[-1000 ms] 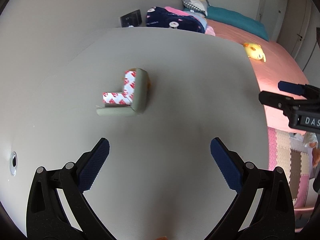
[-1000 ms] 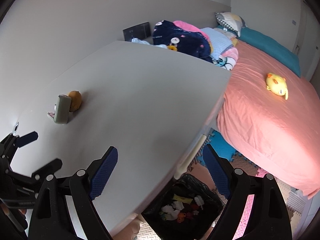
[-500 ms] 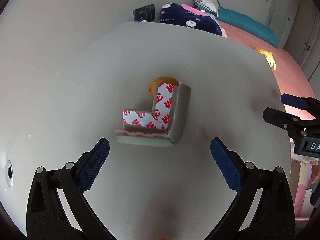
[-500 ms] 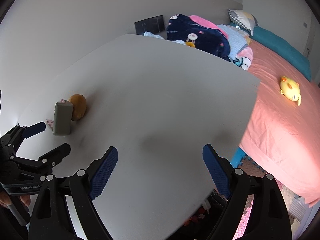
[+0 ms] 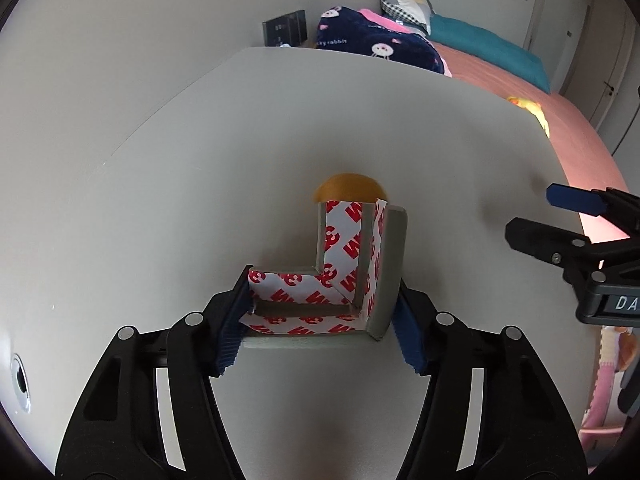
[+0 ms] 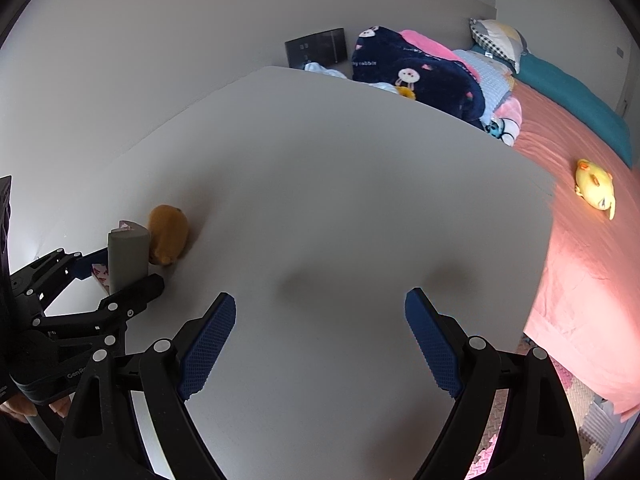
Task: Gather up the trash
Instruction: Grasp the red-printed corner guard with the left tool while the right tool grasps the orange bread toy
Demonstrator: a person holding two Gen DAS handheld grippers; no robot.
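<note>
A grey L-shaped foam corner guard (image 5: 352, 280) lined with white-and-red tape lies on the white table (image 5: 200, 200). My left gripper (image 5: 320, 328) is shut on it, one blue pad on each side. An orange peel (image 5: 350, 188) sits just behind the guard. The right wrist view shows the same guard (image 6: 128, 256) and peel (image 6: 168, 234) at the far left, with the left gripper (image 6: 116, 276) around the guard. My right gripper (image 6: 320, 340) is open and empty above bare table; it also shows at the right of the left wrist view (image 5: 560, 216).
A bed with a pink cover (image 6: 580, 240) runs along the table's right side, with a yellow plush toy (image 6: 596, 188) and piled blankets (image 6: 416, 72). A dark wall panel (image 6: 316, 46) is behind the table. A cable hole (image 5: 20, 380) is at the table's left.
My left gripper moved forward to the corner guard and closed on it. My right gripper swung left over the table, and the bin under the table edge left its view.
</note>
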